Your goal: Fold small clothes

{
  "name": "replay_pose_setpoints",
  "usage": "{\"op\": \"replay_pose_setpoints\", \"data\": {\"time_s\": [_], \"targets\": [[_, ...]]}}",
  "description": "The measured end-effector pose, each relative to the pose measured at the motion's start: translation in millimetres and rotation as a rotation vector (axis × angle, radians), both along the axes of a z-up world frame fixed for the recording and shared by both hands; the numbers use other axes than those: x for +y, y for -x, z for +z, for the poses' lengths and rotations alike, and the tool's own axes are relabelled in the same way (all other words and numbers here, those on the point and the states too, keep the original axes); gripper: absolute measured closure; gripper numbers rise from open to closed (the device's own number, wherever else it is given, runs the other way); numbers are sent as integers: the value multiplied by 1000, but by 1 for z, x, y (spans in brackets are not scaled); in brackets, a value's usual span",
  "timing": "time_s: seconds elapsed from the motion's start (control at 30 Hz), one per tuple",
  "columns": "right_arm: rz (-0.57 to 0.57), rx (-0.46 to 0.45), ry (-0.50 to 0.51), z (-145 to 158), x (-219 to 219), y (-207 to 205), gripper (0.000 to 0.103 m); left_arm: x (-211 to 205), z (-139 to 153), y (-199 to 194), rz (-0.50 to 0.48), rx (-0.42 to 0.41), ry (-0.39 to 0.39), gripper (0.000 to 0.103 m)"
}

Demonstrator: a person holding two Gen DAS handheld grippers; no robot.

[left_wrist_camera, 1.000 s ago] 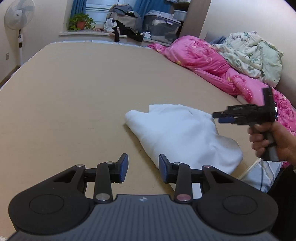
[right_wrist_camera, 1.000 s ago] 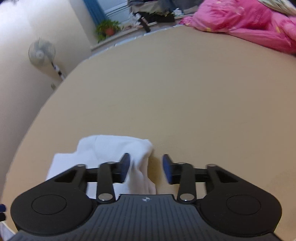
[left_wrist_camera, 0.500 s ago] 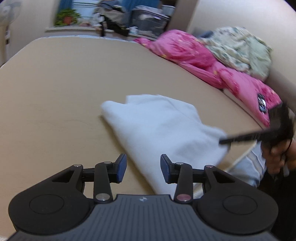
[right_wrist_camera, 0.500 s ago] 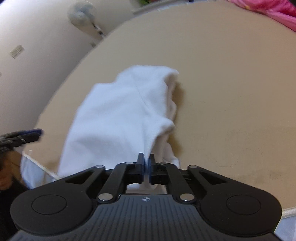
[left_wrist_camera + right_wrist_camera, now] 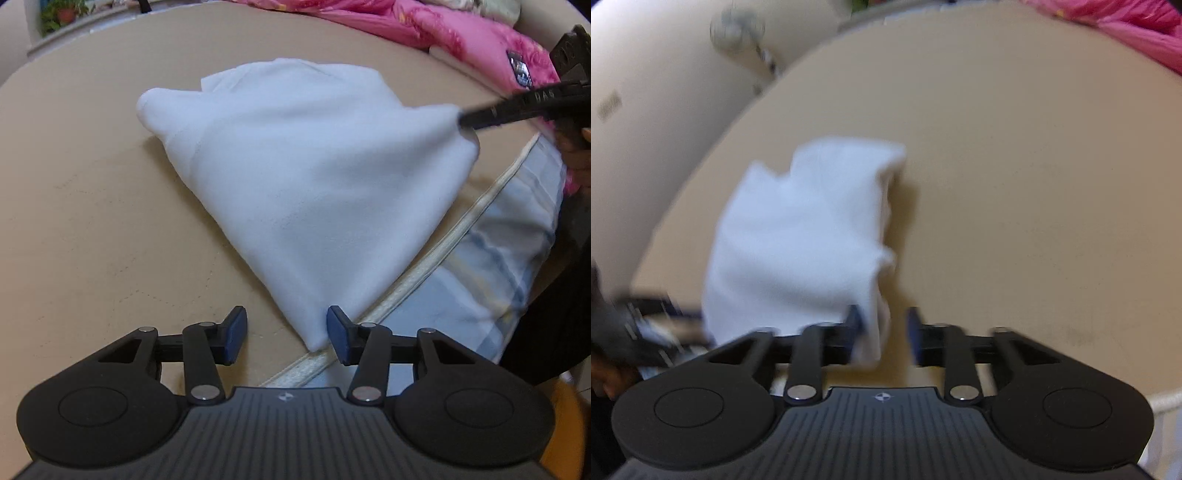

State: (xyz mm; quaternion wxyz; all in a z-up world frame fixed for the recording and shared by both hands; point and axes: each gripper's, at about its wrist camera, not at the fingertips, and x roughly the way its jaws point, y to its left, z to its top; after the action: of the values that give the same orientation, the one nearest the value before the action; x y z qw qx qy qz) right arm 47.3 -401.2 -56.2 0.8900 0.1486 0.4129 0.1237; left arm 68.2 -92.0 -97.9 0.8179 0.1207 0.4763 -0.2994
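Observation:
A white garment (image 5: 306,173) lies partly folded on the tan bed surface (image 5: 92,206), near its front edge. My left gripper (image 5: 286,334) hangs low over the garment's near corner, which lies between the fingers close to the right pad (image 5: 338,332); the jaws are opening and nothing is pinched. My right gripper (image 5: 884,328) is at the garment's (image 5: 801,236) other corner. Its jaws are opening too, and a fold of the cloth hangs between them against the left pad (image 5: 854,325). In the left wrist view the right gripper (image 5: 517,107) reaches in from the right to that raised corner.
The bed's edge with white piping (image 5: 424,266) and a striped sheet (image 5: 487,258) runs close under the garment. A pink quilt (image 5: 461,33) lies at the back right. A person's hand (image 5: 576,155) holds the right gripper. A standing fan (image 5: 738,27) is by the wall.
My left gripper came down and closer to the garment's near corner, and its jaws widened. My right gripper closed on the other corner half a second ago; its jaws now stand apart.

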Motion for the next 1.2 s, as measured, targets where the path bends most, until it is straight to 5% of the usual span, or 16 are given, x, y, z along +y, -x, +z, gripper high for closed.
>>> {"op": "replay_pose_setpoints", "data": {"time_s": [0.03, 0.13, 0.27, 0.53, 0.73, 0.77, 0.83, 0.9, 1.2], "targets": [[-25, -38, -6, 4, 0, -2, 39, 4, 6, -3, 6, 11, 41, 48], [-73, -86, -55, 7, 6, -20, 35, 20, 25, -15, 49, 36, 173, 40], [-91, -7, -59, -18, 25, -59, 32, 41, 38, -45, 182, 47, 276, 29], [-149, 129, -62, -61, 42, -100, 32, 49, -12, -118, 398, 280, 485, 25], [-130, 107, -86, -64, 54, -103, 67, 44, -39, -147, 474, 316, 615, 31], [-132, 103, -88, -64, 56, -103, 70, 45, -39, -149, 477, 309, 614, 35], [-143, 91, -91, -60, 60, -105, 77, 44, -36, -150, 466, 282, 586, 59], [-151, 67, -93, -52, 60, -101, 80, 47, -24, -147, 447, 253, 568, 69], [-18, -221, -171, -3, 115, -123, 84, 121, 75, -148, 391, -85, 528, 70]]}}
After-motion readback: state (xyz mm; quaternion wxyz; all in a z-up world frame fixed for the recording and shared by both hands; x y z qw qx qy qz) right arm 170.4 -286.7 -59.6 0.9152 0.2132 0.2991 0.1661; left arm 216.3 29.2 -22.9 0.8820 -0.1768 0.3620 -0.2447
